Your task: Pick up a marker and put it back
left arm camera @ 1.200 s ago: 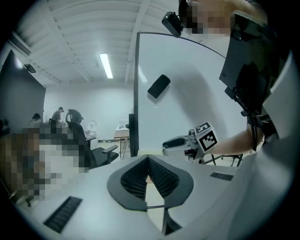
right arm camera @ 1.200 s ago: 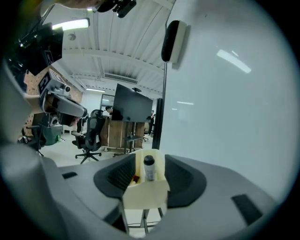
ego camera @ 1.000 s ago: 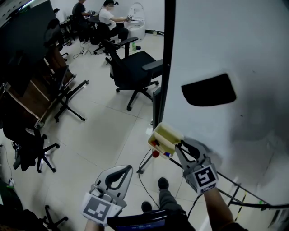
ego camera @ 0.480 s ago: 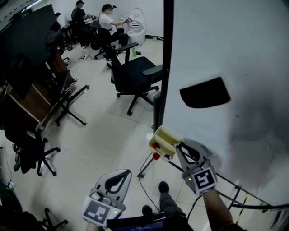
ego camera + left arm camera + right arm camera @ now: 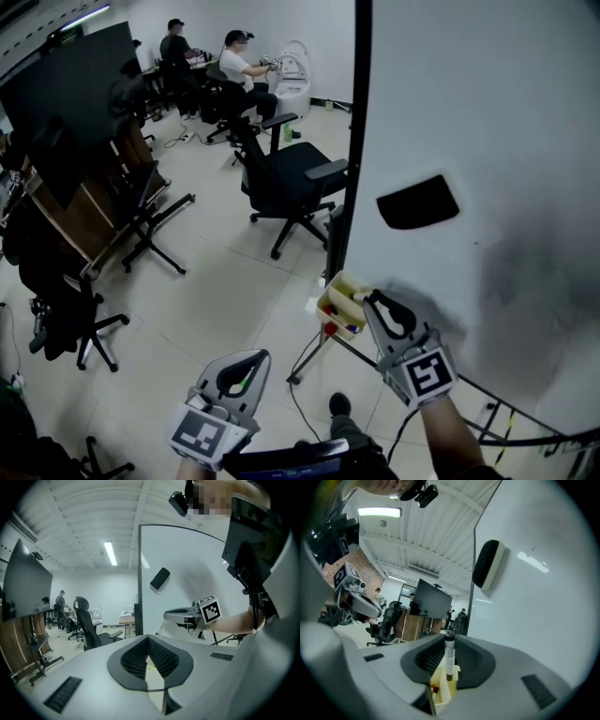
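A yellow marker holder (image 5: 339, 302) hangs at the whiteboard's (image 5: 487, 112) lower left edge and has red and blue items inside. My right gripper (image 5: 362, 298) is at its top rim and its jaws have just been closing. In the right gripper view they are shut on a white marker (image 5: 449, 656) with a dark cap, held upright, its lower end just above the holder (image 5: 440, 686). My left gripper (image 5: 249, 356) hangs lower left over the floor, its jaws together and empty (image 5: 148, 641).
A black eraser (image 5: 418, 202) sticks to the whiteboard above the holder. A black office chair (image 5: 286, 178) stands left of the board frame, with more chairs and a dark screen (image 5: 66, 84) further left. People sit at a table (image 5: 239, 70) at the back. Cables lie by the board's feet.
My right gripper has risen at the holder with the marker between its jaws. The left gripper has shifted slightly. The head view has tilted up a little.
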Tool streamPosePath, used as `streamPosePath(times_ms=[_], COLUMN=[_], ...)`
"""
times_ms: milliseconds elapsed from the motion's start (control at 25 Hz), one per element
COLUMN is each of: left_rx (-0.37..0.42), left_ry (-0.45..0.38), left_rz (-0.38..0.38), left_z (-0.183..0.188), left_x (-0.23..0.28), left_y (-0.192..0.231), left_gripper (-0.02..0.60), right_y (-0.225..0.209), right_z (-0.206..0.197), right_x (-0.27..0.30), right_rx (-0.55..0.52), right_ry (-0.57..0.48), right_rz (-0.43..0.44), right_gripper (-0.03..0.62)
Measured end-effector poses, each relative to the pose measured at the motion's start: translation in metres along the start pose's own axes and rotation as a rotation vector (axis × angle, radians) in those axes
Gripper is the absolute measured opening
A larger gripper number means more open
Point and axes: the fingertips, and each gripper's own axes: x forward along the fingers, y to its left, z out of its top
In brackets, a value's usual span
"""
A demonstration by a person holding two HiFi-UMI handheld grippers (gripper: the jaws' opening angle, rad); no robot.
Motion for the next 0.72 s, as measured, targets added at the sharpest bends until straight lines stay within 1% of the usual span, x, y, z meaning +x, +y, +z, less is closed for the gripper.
streamPosePath(times_ms=[160, 320, 480, 720], left_rx=[0.031, 0.075, 0.096, 0.15], left_ry=[-0.032, -0.079, -0.102, -0.139], left_rz=[0.031, 0.074, 0.113, 0.156], left_z=[0.017, 0.034, 0.052, 0.075], left_x=[-0.02, -0.037, -0.052, -0.07], left_y=[0.006, 0.013, 0.018, 0.024], left_gripper=[-0.005, -0.005, -0.005, -0.005], right_y=[0.017, 0.031, 0.045, 0.067], right_z=[0.034, 0.058, 0.081, 0.121], right_x=[-0.001, -0.004, -0.006, -0.011], right_rx=[-0.018, -0.038, -0.055, -0.071], right_ry=[-0.061, -0.105, -0.153, -0.216], right_rz=[0.029, 0.068, 0.104, 0.184], right_gripper=[0.077, 0.077, 0.077, 0.077])
